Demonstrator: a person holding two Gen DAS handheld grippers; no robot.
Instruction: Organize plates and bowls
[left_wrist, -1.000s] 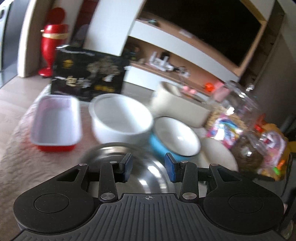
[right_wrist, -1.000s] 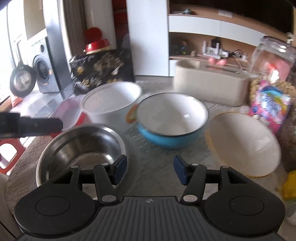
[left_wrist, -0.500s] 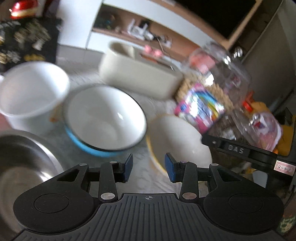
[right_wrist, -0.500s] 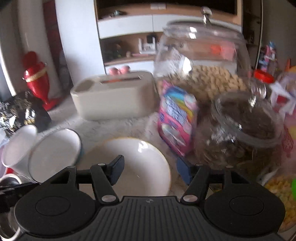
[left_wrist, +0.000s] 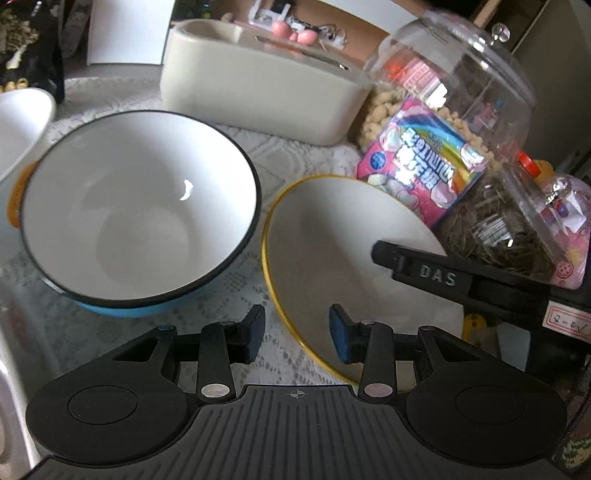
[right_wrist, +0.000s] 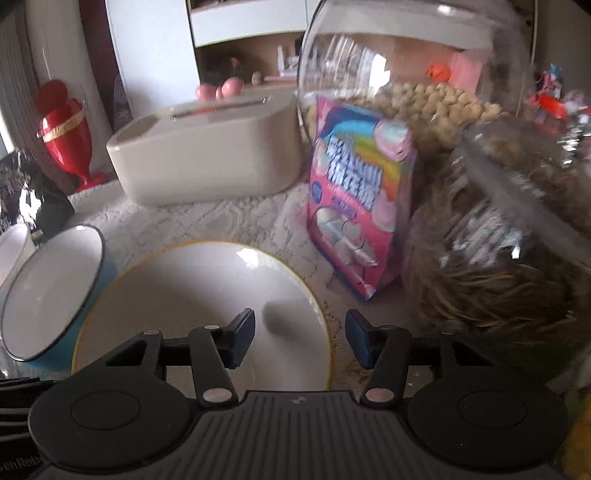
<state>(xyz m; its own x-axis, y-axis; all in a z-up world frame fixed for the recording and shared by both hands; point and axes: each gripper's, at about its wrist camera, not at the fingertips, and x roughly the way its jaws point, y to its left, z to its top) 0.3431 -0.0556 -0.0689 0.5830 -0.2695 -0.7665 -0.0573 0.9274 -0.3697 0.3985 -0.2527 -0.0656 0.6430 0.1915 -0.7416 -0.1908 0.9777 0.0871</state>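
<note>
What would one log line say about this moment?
left claw: open, empty, at yellow-rimmed plate edge | right claw: closing, astride plate's other edge | blue bowl: beside plate

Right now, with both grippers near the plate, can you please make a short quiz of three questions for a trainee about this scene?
1. True or false: the left gripper is clamped on the plate.
2. What colour is the plate's rim?
A. black
B. yellow
C. red
3. Fill in: the pink bag leans against a glass ____.

Key
1. False. Its jaws stand apart, with the plate's near rim between them but not pinched. The right gripper is closing over the plate's far edge and does not press on it either.
2. B. The black rim belongs to the blue bowl beside the plate.
3. jar.
</note>
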